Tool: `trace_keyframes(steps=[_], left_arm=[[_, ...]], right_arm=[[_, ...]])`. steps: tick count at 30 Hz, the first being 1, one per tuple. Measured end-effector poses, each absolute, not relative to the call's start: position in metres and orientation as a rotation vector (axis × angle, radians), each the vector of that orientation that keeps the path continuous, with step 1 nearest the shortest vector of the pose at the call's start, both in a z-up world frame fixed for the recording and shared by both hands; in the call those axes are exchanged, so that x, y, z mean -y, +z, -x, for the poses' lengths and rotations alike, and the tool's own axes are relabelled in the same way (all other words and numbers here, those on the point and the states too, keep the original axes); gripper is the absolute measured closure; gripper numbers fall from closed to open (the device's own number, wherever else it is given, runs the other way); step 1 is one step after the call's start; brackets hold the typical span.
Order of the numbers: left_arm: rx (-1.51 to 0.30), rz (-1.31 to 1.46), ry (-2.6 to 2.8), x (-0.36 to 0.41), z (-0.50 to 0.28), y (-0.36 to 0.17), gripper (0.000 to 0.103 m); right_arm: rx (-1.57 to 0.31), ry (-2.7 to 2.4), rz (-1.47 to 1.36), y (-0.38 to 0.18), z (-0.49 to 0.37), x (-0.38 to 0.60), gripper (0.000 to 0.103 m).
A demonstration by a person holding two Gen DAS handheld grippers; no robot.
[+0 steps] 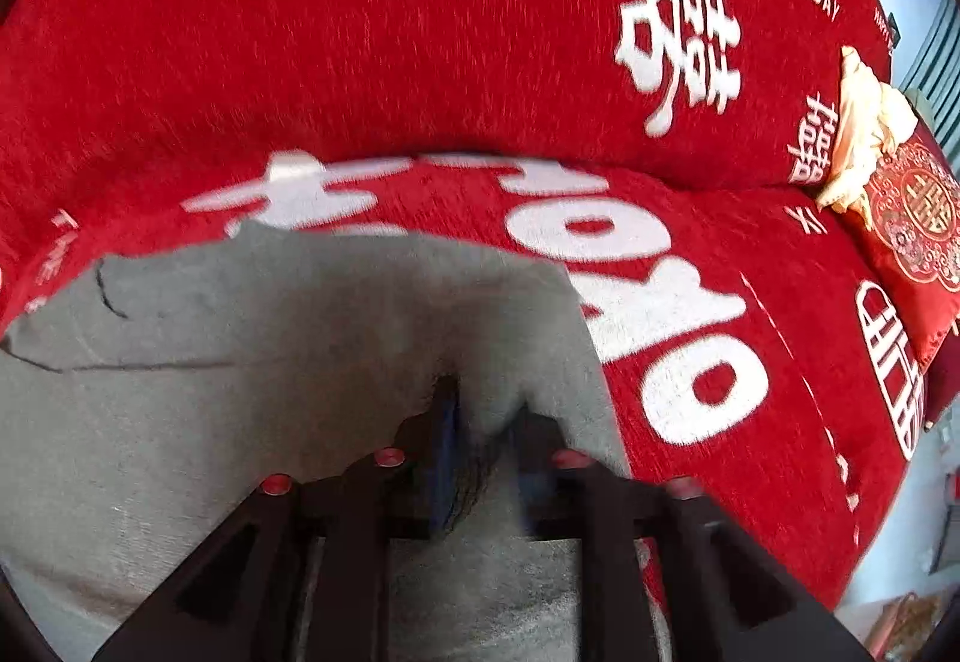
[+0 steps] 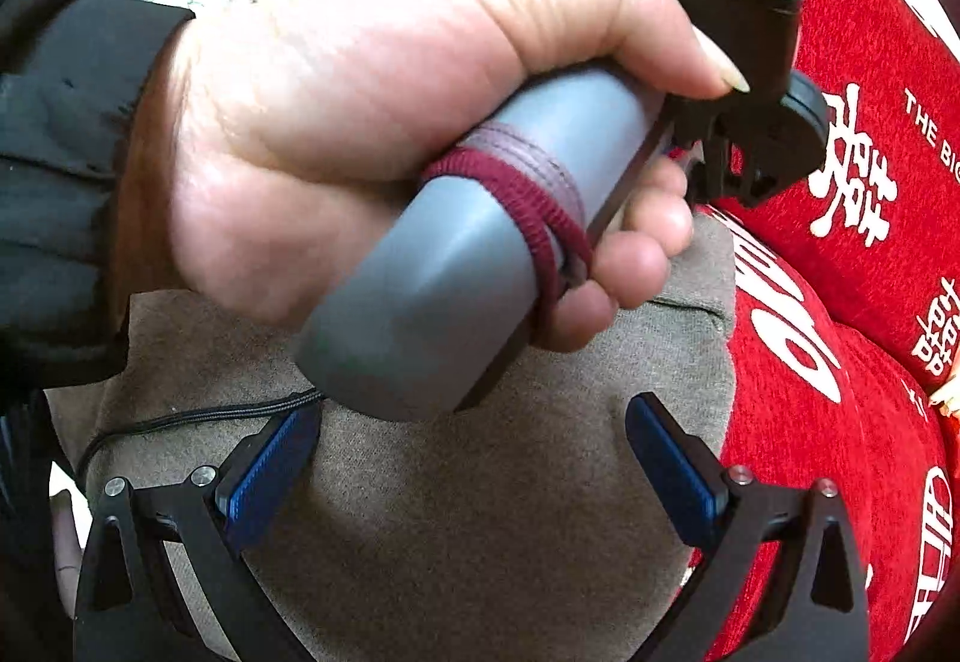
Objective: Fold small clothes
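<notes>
grey cloth between two grippers on red sofa

black fingers of the left gripper (image 1: 480, 410) stand slightly apart, a pinch of the grey garment (image 1: 240, 410) bunched between them; whether the pads press it i cannot tell. garment lies flat on the red sofa cover (image 1: 360, 32), its long axis unclear. right gripper (image 2: 474, 440) hangs spread wide above it, behind the left hand (image 2: 360, 122).

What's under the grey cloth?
The grey cloth lies on a red cover with white letters, which shows all around it. Whatever sits directly beneath the cloth is hidden.
</notes>
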State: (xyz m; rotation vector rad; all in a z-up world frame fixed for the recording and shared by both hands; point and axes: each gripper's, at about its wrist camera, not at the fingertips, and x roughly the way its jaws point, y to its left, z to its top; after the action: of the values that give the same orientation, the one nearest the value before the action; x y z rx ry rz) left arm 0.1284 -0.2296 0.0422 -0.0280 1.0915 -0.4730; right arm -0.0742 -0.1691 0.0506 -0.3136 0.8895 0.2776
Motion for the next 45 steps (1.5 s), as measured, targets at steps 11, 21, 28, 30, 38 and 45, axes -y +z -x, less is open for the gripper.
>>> trace_keyframes(steps=[11, 21, 28, 30, 38, 45], left_arm=[[-1.086, 0.084, -0.538, 0.215, -0.128, 0.06, 0.005], [-1.207, -0.178, -0.674, 0.227, -0.098, 0.033, 0.005], [-1.14, -0.004, -0.566, 0.141, -0.104, 0.052, 0.005], [-1.095, 0.052, -0.447, 0.099, -0.109, 0.056, 0.005], [-0.973, 0.048, -0.041, -0.016, -0.102, 0.046, 0.005], [-0.975, 0.158, -0.112, -0.045, -0.104, 0.04, 0.005]], right_arm=[[-0.892, 0.281, 0.304, 0.049, 0.065, 0.179, 0.001], [-0.911, 0.329, 0.246, 0.053, 0.065, 0.189, 0.001], [-0.872, 0.367, 0.036, 0.077, 0.056, 0.228, 0.001], [-0.864, 0.302, -0.026, 0.079, 0.047, 0.242, 0.001], [-0.77, 0.086, -0.139, 0.081, 0.02, 0.262, 0.001], [-0.716, 0.043, -0.174, 0.095, -0.022, 0.241, 0.001]])
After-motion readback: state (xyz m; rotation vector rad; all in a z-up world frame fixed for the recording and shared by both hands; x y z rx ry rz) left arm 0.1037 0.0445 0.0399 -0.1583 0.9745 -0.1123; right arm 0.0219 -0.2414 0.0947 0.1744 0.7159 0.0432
